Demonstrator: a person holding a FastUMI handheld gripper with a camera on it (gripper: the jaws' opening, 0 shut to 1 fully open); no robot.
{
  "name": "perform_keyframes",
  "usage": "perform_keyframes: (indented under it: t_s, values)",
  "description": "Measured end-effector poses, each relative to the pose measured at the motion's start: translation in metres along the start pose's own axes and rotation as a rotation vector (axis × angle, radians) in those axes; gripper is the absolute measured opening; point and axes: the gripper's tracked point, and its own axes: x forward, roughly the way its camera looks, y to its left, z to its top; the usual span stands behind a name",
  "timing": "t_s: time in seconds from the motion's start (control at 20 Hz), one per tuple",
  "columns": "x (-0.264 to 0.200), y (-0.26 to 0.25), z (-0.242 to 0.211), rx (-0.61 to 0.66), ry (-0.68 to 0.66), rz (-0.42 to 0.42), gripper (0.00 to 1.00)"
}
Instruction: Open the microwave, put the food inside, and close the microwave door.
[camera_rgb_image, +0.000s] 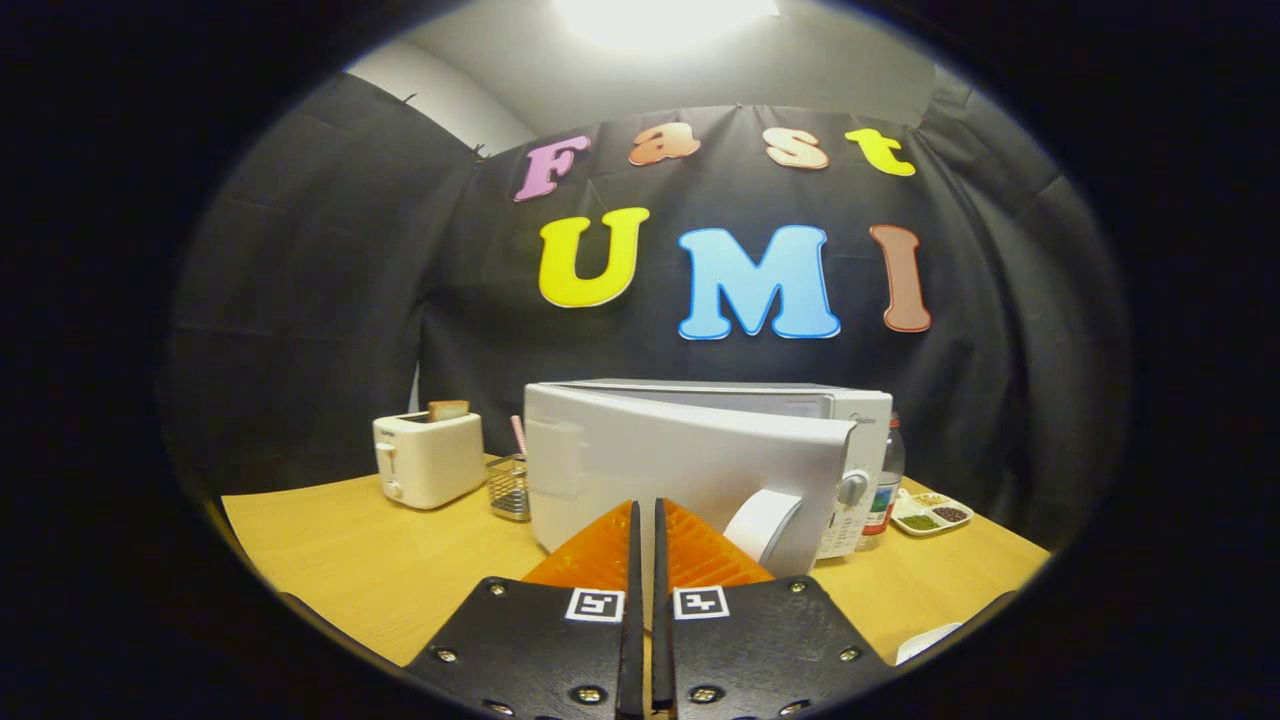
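Observation:
A white microwave (700, 460) stands on the wooden table (380, 560) straight ahead. Its door (660, 455) hangs slightly ajar, the right edge swung a little away from the body, with a curved white handle (762, 522) near that edge. The control panel with a round knob (852, 490) shows behind the door's right edge. My gripper (645, 505) is shut, fingers almost together with nothing between them. The fingertips sit right at the lower middle of the door, left of the handle. I cannot tell whether they touch it.
A white toaster (428, 458) with a slice of bread in it stands left of the microwave, beside a small wire basket (510, 487). Right of the microwave are a bottle (886, 485) and a divided dish (930, 513) of beans. A white rim (928, 640) shows near the table's front right.

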Motion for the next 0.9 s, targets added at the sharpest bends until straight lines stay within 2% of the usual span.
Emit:
perform_keyframes:
  t_s: [0.35,0.55,0.8,0.9]
  values:
    - [0.077,-0.049,-0.006,0.042,0.029,-0.138,0.04]
    - [0.115,-0.063,-0.014,0.080,0.051,-0.180,0.04]
    - [0.149,-0.074,-0.021,0.128,0.091,-0.187,0.04]
    - [0.153,-0.074,-0.019,0.094,0.105,-0.206,0.08]
